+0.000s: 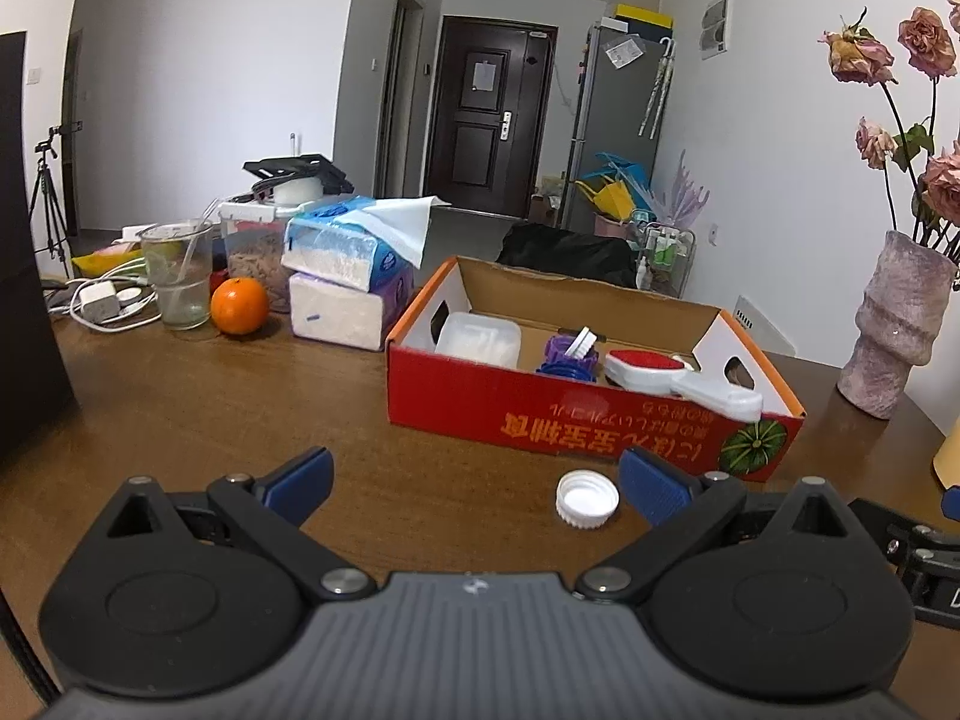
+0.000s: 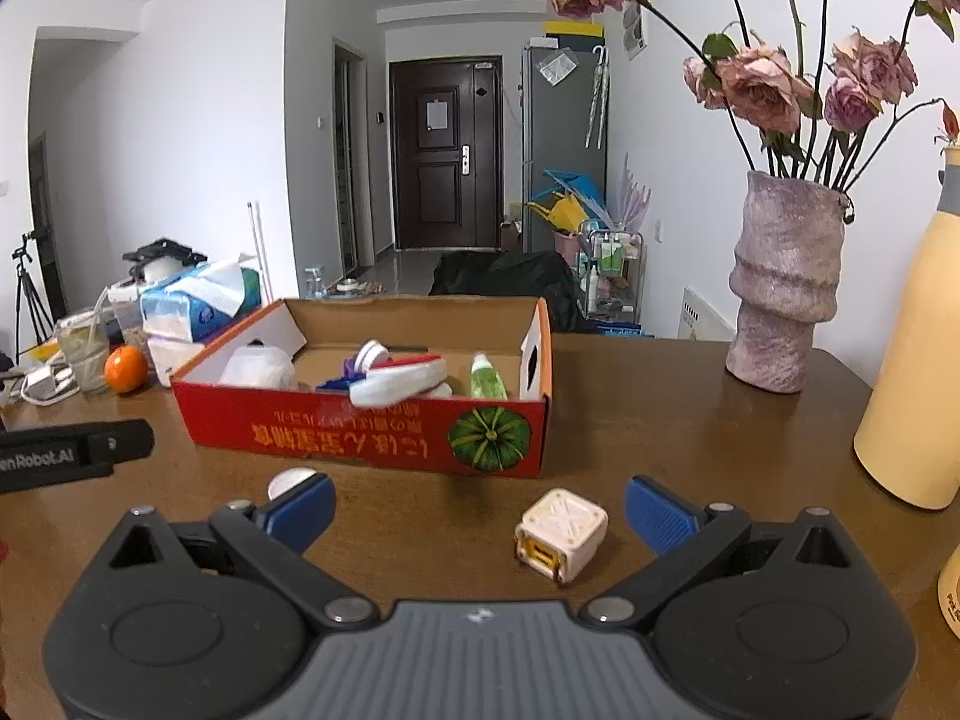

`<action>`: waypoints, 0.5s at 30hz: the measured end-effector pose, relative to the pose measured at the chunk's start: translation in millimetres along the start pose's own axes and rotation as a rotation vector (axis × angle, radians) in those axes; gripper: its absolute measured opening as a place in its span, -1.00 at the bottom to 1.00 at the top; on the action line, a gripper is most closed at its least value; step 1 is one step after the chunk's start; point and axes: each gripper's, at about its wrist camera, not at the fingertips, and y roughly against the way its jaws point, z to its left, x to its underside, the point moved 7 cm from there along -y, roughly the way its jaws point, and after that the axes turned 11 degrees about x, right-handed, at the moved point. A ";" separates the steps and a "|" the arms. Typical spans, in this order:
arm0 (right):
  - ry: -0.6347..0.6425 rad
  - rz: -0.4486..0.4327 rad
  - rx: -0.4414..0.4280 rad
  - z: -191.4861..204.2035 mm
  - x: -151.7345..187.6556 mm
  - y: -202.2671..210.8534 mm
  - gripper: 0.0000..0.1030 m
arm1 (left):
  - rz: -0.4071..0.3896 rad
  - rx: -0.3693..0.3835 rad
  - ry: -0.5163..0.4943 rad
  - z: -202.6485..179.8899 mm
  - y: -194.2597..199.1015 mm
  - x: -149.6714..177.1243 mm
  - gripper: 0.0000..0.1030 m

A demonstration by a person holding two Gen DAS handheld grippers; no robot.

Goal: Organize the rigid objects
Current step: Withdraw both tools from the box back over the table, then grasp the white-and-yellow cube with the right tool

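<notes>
A red cardboard box (image 1: 558, 414) (image 2: 360, 432) stands on the brown table and holds a clear plastic tub (image 1: 478, 339), a purple item (image 1: 567, 354), a red-and-white brush (image 1: 678, 378) (image 2: 399, 381) and a green tube (image 2: 487, 378). A white bottle cap (image 1: 587, 499) (image 2: 291, 482) lies in front of the box, just inside the right fingertip of my left gripper (image 1: 477, 483), which is open and empty. A white and yellow cube (image 2: 561, 534) rests between the fingers of my right gripper (image 2: 480, 510), also open, nearer its right finger.
Tissue packs (image 1: 348, 276), an orange (image 1: 239, 306) (image 2: 126, 369), a glass (image 1: 177, 276) and chargers crowd the table's far left. A pink vase (image 1: 894, 324) (image 2: 783, 282) with dried roses stands at the right, a cream bottle (image 2: 912, 360) beside it.
</notes>
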 end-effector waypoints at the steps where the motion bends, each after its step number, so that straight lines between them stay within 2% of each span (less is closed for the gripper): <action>1: 0.003 0.004 0.000 -1.4 2.6 0.0 1.00 | -0.001 -0.003 0.003 -0.3 1.8 1.8 1.00; 10: -0.010 0.019 0.010 -23.2 14.4 0.9 1.00 | 0.021 -0.035 0.026 4.1 2.5 14.8 1.00; 15: -0.008 0.055 0.033 -41.0 26.6 -7.5 1.00 | 0.058 -0.029 0.031 7.2 -6.6 22.2 1.00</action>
